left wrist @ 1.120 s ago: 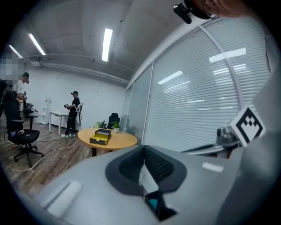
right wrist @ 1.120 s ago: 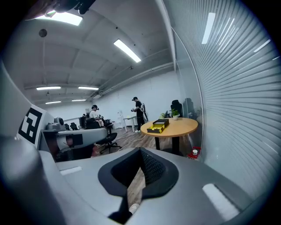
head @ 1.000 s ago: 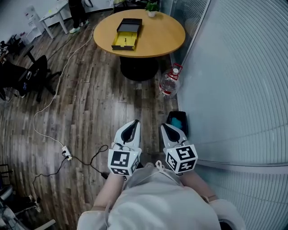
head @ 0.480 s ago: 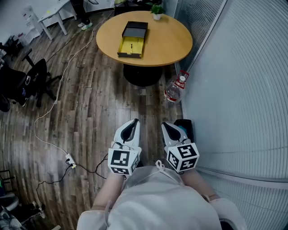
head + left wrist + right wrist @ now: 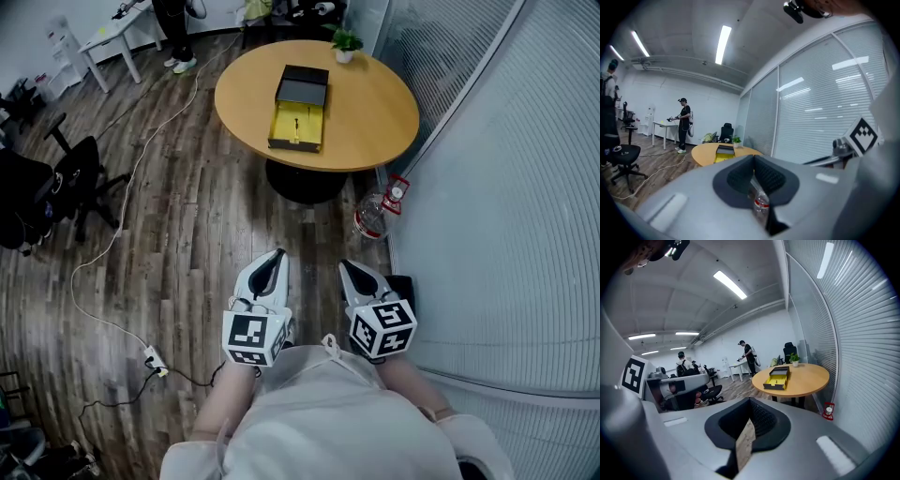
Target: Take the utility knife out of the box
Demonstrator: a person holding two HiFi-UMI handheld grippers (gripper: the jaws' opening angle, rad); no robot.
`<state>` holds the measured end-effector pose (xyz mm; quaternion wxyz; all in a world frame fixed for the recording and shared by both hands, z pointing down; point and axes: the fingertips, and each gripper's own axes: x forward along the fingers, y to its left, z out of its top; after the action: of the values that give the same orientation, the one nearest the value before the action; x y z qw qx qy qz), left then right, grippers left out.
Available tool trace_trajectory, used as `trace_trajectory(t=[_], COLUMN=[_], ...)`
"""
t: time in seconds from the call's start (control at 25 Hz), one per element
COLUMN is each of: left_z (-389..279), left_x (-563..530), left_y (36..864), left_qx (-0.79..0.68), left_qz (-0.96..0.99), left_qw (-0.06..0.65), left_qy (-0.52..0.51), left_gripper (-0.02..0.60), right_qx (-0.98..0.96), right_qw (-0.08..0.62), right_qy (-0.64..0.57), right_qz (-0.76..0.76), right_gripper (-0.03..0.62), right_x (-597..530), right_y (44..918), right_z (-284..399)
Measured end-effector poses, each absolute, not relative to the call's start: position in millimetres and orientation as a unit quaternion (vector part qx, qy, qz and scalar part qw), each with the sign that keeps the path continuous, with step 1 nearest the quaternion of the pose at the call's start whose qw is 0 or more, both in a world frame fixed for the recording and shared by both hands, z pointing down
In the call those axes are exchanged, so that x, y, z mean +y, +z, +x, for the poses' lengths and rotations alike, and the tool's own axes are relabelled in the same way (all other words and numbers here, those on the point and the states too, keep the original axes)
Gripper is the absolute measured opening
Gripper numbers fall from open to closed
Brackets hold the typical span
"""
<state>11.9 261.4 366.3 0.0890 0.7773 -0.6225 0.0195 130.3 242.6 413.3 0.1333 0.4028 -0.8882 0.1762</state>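
Observation:
An open box with a yellow lining lies on a round wooden table far ahead, its black lid folded back. A thin dark item, likely the utility knife, rests in the yellow tray. My left gripper and right gripper are held side by side over the wood floor, well short of the table. Both are shut with nothing in them. The box also shows small in the left gripper view and in the right gripper view.
A water bottle stands on the floor by the table's base, and a black bin sits beside my right gripper. A blinds-covered glass wall runs along the right. A cable, a power strip and an office chair lie left. A potted plant stands on the table.
The table and box have drawn nearer and sit lower in the head view. Both grippers travel forward together and keep their pose, still shut.

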Motion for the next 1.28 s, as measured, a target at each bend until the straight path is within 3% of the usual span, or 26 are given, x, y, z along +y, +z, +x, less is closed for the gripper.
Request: trace_trajectory(t=[0.28, 0.68, 1.28], left_z=[-48, -70, -64], left_x=[236, 182, -35], left_y=[379, 399, 391], left_qx=[-0.632, -0.638, -0.675], left_qz=[0.768, 0.76, 0.729], left_qw=[0.106, 0.122, 0.11], left_qy=[0.019, 0.028, 0.03], left_gripper=[0.006, 0.006, 0.006], right_qx=[-0.883, -0.886, -0.907], right_qw=[0.145, 0.152, 0.151], right_qy=[0.191, 0.218, 0.205], right_qz=[0.404, 0.38, 0.336], right_gripper=[0.0, 0.0, 0.0], right_x=[212, 158, -72], right_y=[428, 448, 437], right_z=[82, 51, 51])
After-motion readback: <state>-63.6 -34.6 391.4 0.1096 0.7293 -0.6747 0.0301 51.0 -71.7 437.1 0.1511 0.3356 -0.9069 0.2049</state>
